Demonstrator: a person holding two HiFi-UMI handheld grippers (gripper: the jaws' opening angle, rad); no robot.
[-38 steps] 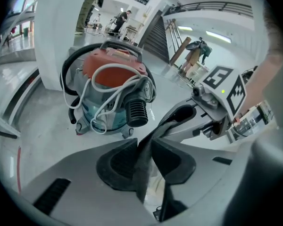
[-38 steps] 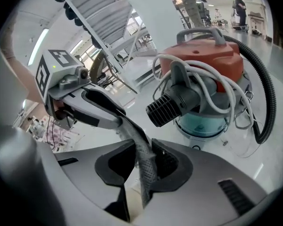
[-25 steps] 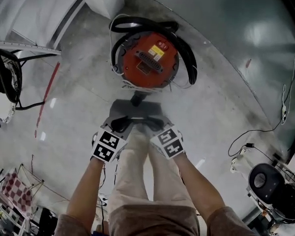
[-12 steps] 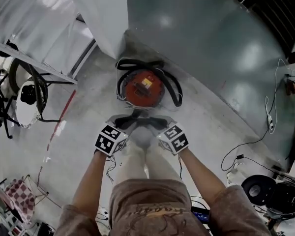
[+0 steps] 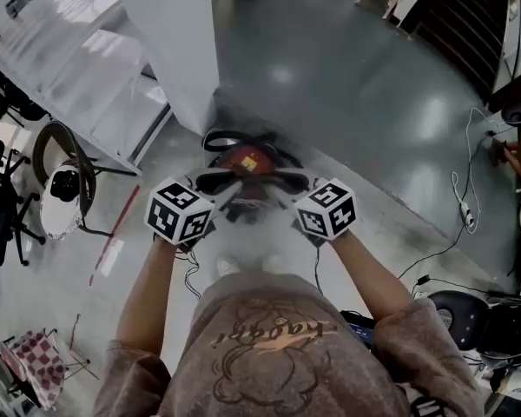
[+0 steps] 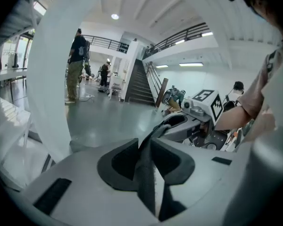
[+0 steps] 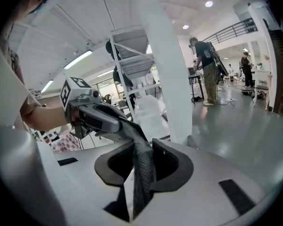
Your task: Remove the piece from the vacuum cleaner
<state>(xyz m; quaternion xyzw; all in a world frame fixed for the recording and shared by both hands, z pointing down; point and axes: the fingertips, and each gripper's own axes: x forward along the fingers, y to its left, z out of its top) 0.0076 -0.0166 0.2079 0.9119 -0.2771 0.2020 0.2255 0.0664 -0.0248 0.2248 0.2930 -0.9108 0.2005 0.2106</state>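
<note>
The red, round vacuum cleaner (image 5: 247,159) stands on the floor, ringed by its black hose and partly hidden behind my grippers. A dark, mesh-textured flexible piece (image 5: 253,182) hangs stretched in the air above it, between my two grippers. My left gripper (image 5: 221,189) pinches one end (image 6: 146,173) of it, and its jaws are closing a little. My right gripper (image 5: 286,189) pinches the other end (image 7: 142,166), and its jaws are opening slightly with the piece still between the pads. Each gripper view shows the other gripper across the piece.
A white pillar (image 5: 169,42) rises just behind the vacuum, with a white stair structure (image 5: 69,68) to its left. A chair (image 5: 61,185) stands at the left. Cables (image 5: 464,211) and a black round machine (image 5: 456,307) lie at the right. People (image 6: 78,65) stand far off.
Both grippers have risen from low near the vacuum to well above it, carrying the dark piece between them. The head view has tilted up and the vacuum looks smaller.
</note>
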